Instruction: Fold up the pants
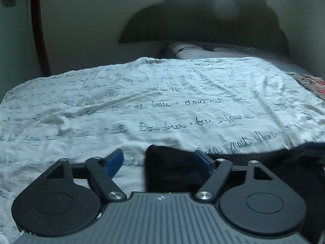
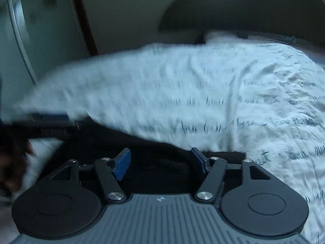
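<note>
Lying at the near edge of the bed: black pants (image 1: 172, 168), a dark fold spreading rightward under the left gripper (image 1: 160, 162). Jaws standing spread wide, blue pads (image 1: 113, 162) well apart; fold sitting between them, nearer the right pad, left pad hanging over bare sheet (image 1: 162, 105). Whether cloth is touching the right pad: cannot tell.

Seen from the right wrist, blurred: pants (image 2: 154, 168) filling the gap of the right gripper (image 2: 160, 162), dark cloth running off left and behind. Jaws likewise spread, neither pad (image 2: 121, 166) pressing the fabric as far as the blur allows.

Covering the bed: white sheet printed with cursive script, wrinkled, stretching away beyond the pants. Resting at the far end: pillow (image 1: 203, 48) against a dark curved headboard (image 1: 203, 20). Showing at the right edge: a patterned reddish cloth (image 1: 310, 83). Reaching in at the left of the right-wrist view: the other gripper, smeared, and a hand (image 2: 12, 162). Nothing blocking the jaws.
</note>
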Demonstrator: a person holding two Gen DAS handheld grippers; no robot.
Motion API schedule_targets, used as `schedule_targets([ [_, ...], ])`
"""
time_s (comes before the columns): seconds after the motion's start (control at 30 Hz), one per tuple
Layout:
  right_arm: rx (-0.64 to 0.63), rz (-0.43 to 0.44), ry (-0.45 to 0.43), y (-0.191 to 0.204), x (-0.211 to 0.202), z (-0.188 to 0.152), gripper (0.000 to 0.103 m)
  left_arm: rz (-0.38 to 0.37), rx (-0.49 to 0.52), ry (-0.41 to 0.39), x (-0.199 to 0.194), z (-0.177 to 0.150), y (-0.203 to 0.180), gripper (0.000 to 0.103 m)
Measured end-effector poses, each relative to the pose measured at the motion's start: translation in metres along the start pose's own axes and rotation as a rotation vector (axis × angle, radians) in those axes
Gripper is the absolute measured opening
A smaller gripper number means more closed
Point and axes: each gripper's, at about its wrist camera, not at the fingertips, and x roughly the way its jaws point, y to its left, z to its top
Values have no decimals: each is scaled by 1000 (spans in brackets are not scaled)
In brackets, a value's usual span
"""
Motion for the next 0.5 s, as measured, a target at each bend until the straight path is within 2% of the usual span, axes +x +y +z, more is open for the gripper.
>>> schedule_targets([
  [0.03,35,8,-17,-13,-14,-2,80,-34,-10,4,-7,-4,10,89],
  [0.17,236,67,14,-73,-40,-20,81,-215,-100,81,-26,-25,48,90],
  [0.3,372,171,53,-105,-42,-41,81,-279,-179,129,-31,-46,64,90],
  [0.43,382,217,93,-99,-38,-51,81,-324,-248,178,-23,-60,68,90],
  [0.5,372,251,120,-96,-31,-52,81,-338,-248,174,-21,-63,66,92],
])
